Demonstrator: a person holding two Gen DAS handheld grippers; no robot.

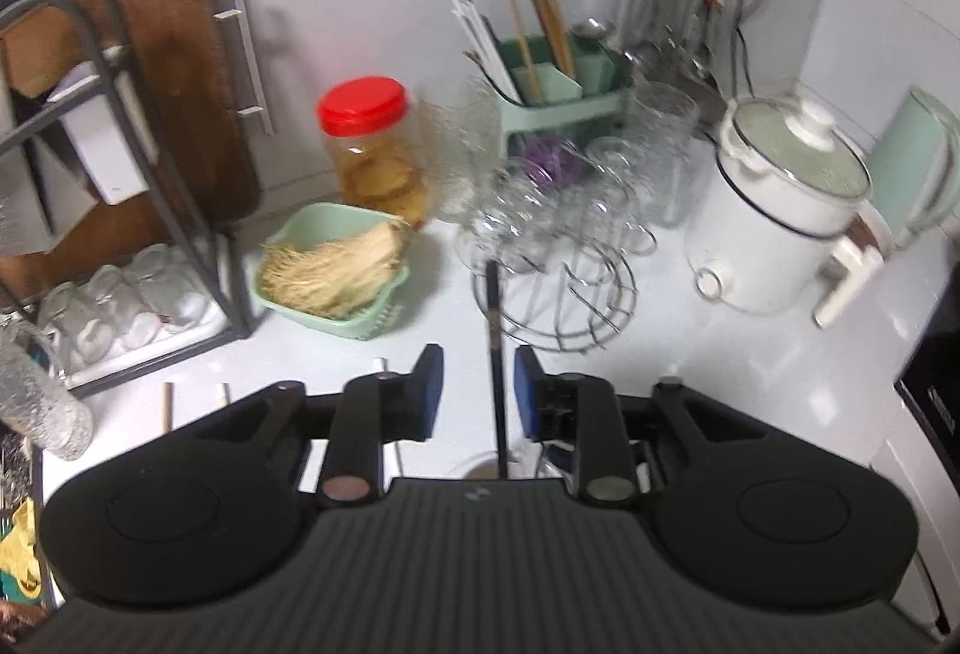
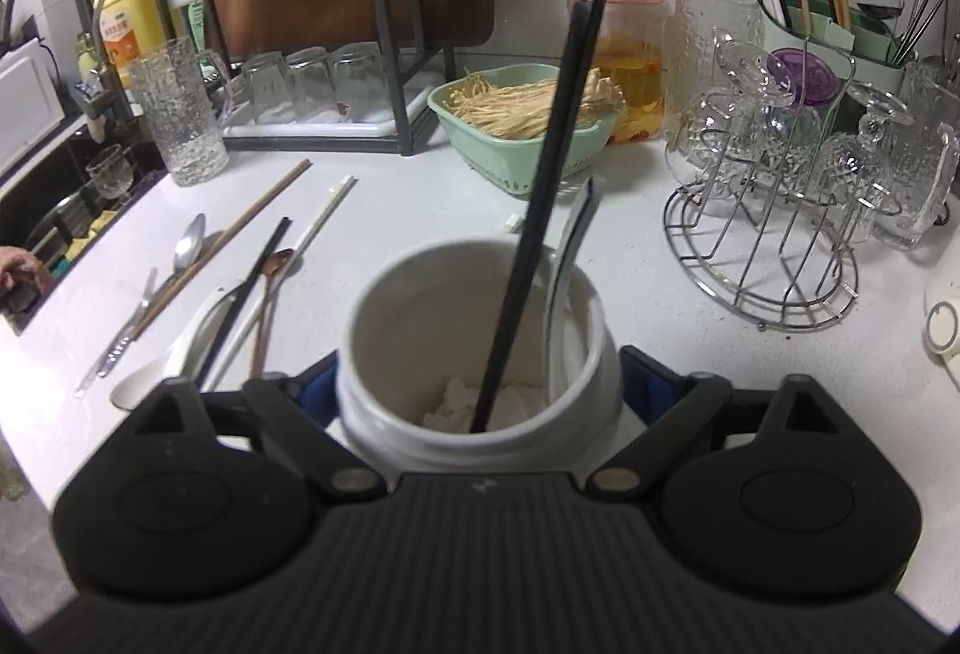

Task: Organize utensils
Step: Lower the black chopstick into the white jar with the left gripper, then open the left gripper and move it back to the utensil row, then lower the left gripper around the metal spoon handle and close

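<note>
Right wrist view: I am pointing my right gripper [image 2: 480, 384] down at a slant, and its jaws are standing wide on both sides of the white jar [image 2: 474, 354] at the lower centre. Whether the pads are pressing the jar wall, I cannot tell. A black chopstick [image 2: 540, 186] is standing tilted inside the jar. My left gripper [image 1: 479, 390] is also slanting down, jaws narrow but apart, with the chopstick between the blue pads [image 1: 528, 390] and a gap showing on both sides. More utensils [image 2: 228, 270] are lying on the white counter [image 2: 420, 198] at the left. The wire glass rack [image 2: 780, 246] is standing near on the right; the green basket [image 2: 516, 138] is behind the jar, so the free room is narrow.
</note>
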